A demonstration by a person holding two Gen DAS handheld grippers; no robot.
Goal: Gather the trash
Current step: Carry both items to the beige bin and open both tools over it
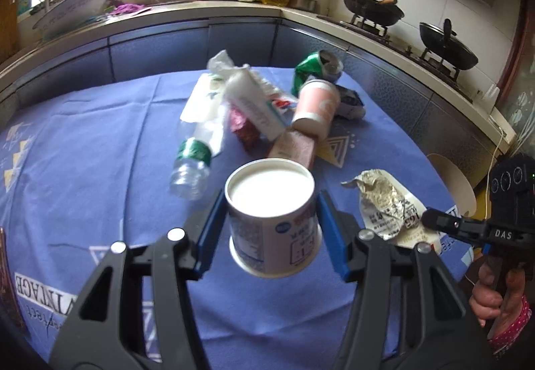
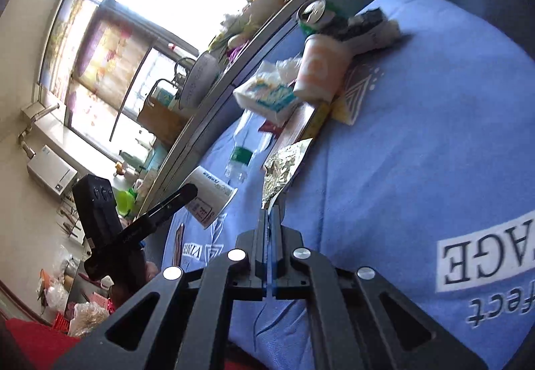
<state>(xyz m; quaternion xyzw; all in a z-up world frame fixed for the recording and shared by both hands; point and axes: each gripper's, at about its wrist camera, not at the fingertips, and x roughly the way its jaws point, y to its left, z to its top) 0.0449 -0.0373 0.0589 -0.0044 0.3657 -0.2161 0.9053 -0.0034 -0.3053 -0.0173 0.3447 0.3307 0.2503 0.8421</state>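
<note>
a: trash, then. the yogurt cup [image 1: 272, 219] sits between the blue pads [image 1: 209, 233] of the left gripper [image 1: 271, 229], clamped on both sides and lifted clear of the blue tablecloth [image 1: 83, 169]. its rim faces the camera, and its far side is hidden.

b: and the right gripper [image 2: 269, 223]?

a: clenched, with its pads pressed flat together. the crumpled foil wrapper [image 2: 282, 166] runs right down to its tips. in the left wrist view the tip lies on the wrapper's edge, so it looks pinched, though the pinch itself is covered.

b: what about the rest of the pile?

a: it lies further back on the cloth: a clear plastic bottle [image 1: 192, 162] with a green label, a pink paper cup [image 1: 316, 109] on its side, a crushed green can [image 1: 316, 67] and a white tube [image 1: 255, 106]. beneath them are a reddish wrapper and a flat pinkish carton, half buried and hard to name. the right wrist view is steeply tilted and blurred at the far end.

b: and the person?

a: only a hand [image 1: 491, 289] on the right handle, cut off by the frame.
</note>
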